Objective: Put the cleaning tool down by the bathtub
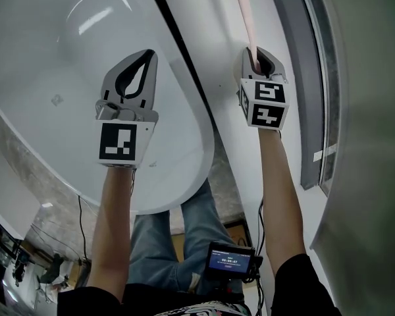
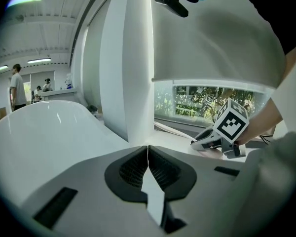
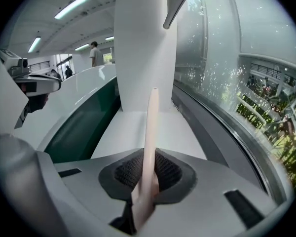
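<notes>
- Head view: shows the left gripper (image 1: 147, 54) clenched on nothing, hanging over the white bathtub (image 1: 46, 51).
- Places the right gripper (image 1: 258, 54) off to its right, past the tub's rim and above a white surface (image 1: 210, 31), grasping the cleaning tool (image 1: 245, 12) by its pale pink handle.
- Sends that handle straight ahead from the right jaws and out past the top edge, so hides the tool's working end.
- Sets a grey window frame (image 1: 309, 78) just right of the right gripper.
- Left gripper view: finds the left gripper (image 2: 147, 154) with its ribbed pads pressed together along one thin seam, nothing caught between.
- Puts the bathtub (image 2: 44, 127) ahead and to the left, a white pillar (image 2: 133, 58) straight ahead, and the right gripper (image 2: 200, 142) ahead to the right, low over the white surface (image 2: 172, 139).
- Right gripper view: has the right gripper (image 3: 147, 171) clamped on the cleaning tool (image 3: 151, 127), handle rising forward from between the pads.
- Keeps the bathtub (image 3: 84, 90) to the left, the white surface (image 3: 138, 132) below and ahead, and window glass (image 3: 222, 73) to the right.
</notes>
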### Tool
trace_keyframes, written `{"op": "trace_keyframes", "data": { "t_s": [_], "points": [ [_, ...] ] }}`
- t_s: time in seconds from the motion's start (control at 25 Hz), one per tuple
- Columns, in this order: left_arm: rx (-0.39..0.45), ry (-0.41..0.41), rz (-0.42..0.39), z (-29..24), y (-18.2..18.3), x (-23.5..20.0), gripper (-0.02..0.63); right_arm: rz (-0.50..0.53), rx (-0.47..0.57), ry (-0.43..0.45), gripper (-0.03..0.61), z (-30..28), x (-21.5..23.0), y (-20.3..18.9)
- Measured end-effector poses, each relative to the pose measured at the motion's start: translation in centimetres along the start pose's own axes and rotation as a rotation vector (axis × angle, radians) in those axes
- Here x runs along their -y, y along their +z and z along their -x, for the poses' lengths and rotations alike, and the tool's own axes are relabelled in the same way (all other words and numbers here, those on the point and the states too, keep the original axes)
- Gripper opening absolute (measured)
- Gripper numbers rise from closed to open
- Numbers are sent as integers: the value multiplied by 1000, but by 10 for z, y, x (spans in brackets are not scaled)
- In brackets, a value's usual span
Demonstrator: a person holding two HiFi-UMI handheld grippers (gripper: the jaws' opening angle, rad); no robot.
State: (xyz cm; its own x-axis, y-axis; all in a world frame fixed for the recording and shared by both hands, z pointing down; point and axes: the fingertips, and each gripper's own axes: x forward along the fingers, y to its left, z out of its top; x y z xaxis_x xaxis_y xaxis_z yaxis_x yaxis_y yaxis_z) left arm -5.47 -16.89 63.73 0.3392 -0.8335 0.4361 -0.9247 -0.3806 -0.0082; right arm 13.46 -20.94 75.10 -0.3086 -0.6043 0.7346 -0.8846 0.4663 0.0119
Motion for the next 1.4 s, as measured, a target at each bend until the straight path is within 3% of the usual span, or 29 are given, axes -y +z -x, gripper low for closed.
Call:
{"op": "trace_keyframes", "data": {
  "t_s": [0.8, 1.2, 1.4],
  "points": [
    [-26, -28, -5, -22, -13, 7, 17, 91, -207, -30, 72, -37, 14, -12],
    [-26, -38, 14, -22, -12, 13, 17, 98, -145, -28, 74, -29, 15, 4],
    [-73, -48, -3, -19, -17, 13, 17, 77, -131, -15, 74, -28, 13, 9]
  ]
}}
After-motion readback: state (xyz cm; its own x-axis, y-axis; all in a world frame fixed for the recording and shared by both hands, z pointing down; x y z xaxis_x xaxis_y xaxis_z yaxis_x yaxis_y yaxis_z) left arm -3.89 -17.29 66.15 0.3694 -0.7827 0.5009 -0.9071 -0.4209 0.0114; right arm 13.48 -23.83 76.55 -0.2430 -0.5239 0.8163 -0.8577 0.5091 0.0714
